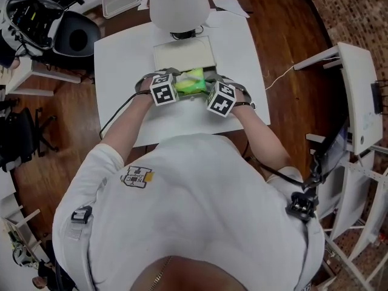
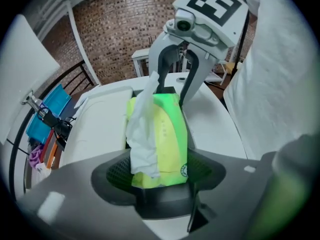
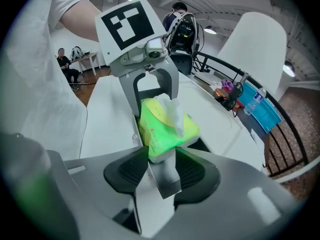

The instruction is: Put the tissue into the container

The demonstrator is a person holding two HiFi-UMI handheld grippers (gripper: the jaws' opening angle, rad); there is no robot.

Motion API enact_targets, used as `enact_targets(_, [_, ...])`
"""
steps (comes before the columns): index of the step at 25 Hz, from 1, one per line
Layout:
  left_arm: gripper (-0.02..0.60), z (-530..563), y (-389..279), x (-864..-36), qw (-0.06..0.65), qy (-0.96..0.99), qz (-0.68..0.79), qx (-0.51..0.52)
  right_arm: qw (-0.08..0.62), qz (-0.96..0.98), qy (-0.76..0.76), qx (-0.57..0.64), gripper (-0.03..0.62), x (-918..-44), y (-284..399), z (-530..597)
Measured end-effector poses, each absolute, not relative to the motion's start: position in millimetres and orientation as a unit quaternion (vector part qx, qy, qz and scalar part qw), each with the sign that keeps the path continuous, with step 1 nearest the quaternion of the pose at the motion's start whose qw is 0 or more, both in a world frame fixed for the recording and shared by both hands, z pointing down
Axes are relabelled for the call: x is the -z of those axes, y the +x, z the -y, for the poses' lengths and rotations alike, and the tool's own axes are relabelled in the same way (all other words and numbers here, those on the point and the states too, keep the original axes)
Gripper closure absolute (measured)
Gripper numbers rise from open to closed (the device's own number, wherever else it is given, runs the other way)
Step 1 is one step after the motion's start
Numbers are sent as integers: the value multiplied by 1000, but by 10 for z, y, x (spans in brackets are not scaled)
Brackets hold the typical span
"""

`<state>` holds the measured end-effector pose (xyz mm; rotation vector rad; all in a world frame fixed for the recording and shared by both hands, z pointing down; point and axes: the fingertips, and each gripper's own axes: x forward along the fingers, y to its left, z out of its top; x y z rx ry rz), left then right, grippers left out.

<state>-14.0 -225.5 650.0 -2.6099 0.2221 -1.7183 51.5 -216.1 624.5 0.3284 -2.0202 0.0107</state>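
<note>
On the left of the head view, the left gripper (image 1: 171,83) is reaching over the white table (image 1: 121,71), its marker cube facing up, and it is pinching one end of the green tissue pack (image 1: 191,82). Its own view is showing what the head view cannot: the jaws of the left gripper (image 2: 160,175) are pressing on either side of the tissue pack (image 2: 167,134), and a white tissue sheet (image 2: 142,134) is sticking out of the top and hanging along one side. Beyond it, the right gripper (image 2: 175,91) is clamping the far end, with a brick wall (image 2: 125,29) behind. In the middle of the head view the pack is hanging between the two grippers, just on the near side of the pale rectangular container (image 1: 183,54), which is sitting under a white lamp shade (image 1: 179,3). From up here I cannot tell whether the pack is touching the table. Over on the right, the right gripper (image 1: 212,88) is mirroring its partner. In its own view the right gripper (image 3: 162,166) is nipping the pack (image 3: 160,129) at the end, the sheet (image 3: 172,115) is poking up, the left gripper (image 3: 152,91) is facing back, and a seated person (image 3: 65,64) is showing far off.
</note>
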Motion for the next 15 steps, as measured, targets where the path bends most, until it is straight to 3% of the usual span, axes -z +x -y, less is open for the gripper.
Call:
enact_targets(3, [297,2264,-131,-6535,2,-833,-68,550,498,854,147,-12,434,-6132,509,2197])
enact_targets(6, [301,2284,-88,-6540,2,-835,-72,545,482,861,160,-8,480,-6039,463,2272])
enact_targets(15, [301,2255,-51,-6521,22,-841,-64,537,528,837,143,-16,494,-6380,348,2286])
